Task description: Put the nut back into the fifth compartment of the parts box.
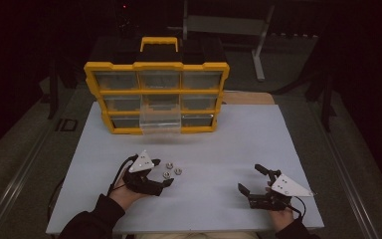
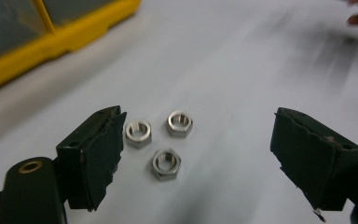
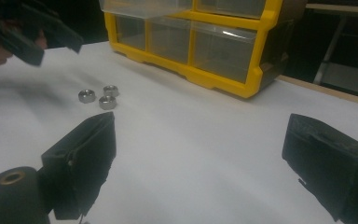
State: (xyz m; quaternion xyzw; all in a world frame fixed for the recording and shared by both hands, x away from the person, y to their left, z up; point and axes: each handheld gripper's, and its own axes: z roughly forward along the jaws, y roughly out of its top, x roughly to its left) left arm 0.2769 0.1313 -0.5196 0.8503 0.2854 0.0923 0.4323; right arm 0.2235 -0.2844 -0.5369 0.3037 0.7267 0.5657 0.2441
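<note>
Reaching for three hex nuts (image 2: 165,141) clustered on white table (image 1: 229,149), near yellow organizer (image 1: 156,94).
Left gripper (image 2: 196,154) spread wide over them, right gripper (image 1: 258,180) likewise agape; best to centre on one nut, then close squarely across flats.

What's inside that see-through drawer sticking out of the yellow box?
The pulled-out drawer in the yellow organizer looks empty through its clear front, though its back part sits hidden inside the frame. Three nuts lie loose on the table, by the left gripper.
</note>
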